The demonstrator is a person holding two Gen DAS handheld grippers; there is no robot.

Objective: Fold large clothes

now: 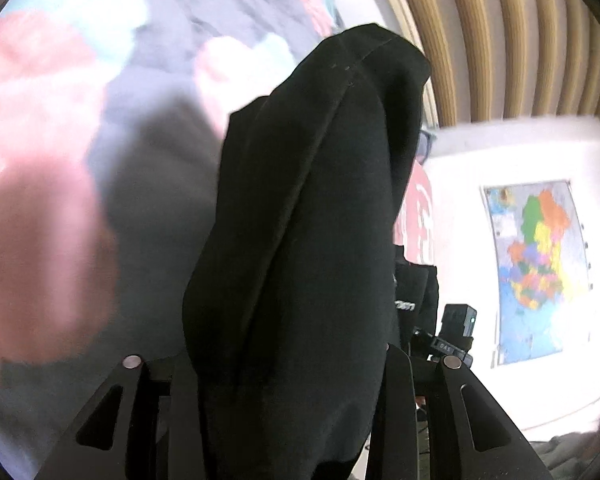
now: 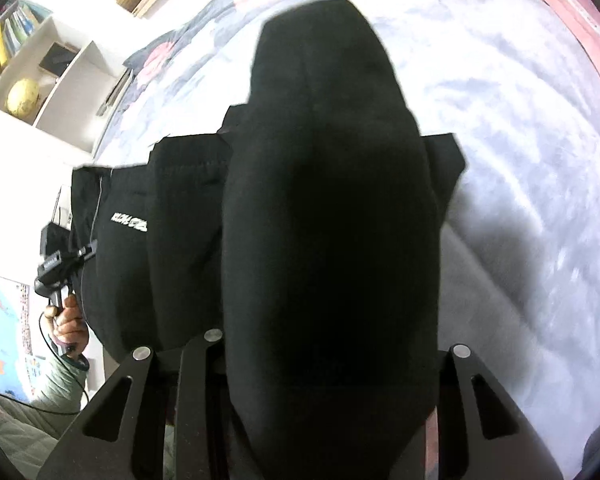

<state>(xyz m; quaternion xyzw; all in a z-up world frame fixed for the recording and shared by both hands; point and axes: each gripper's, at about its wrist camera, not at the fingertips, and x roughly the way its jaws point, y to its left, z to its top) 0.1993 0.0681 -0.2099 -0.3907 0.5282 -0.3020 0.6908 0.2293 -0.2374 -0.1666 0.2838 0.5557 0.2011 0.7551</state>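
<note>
A black garment [image 1: 300, 220] is bunched up and fills the middle of the left wrist view, rising from between the fingers of my left gripper [image 1: 288, 360], which is shut on a thick fold of it. In the right wrist view the same garment [image 2: 332, 200] hangs over the bed, with white lettering [image 2: 128, 222] on its left part. My right gripper [image 2: 324, 344] is shut on another bunched fold. The cloth hides both pairs of fingertips. A hand holds the left gripper [image 2: 56, 268] at the garment's far left edge.
A grey bedspread [image 2: 520, 140] with pink flowers [image 1: 40, 220] lies under the garment. A white shelf [image 2: 72, 92] holds books and a yellow ball [image 2: 22, 98]. A coloured map [image 1: 540, 272] hangs on a white wall, beside wooden slats [image 1: 500, 40]. A pale green sleeve [image 2: 40, 392] shows at lower left.
</note>
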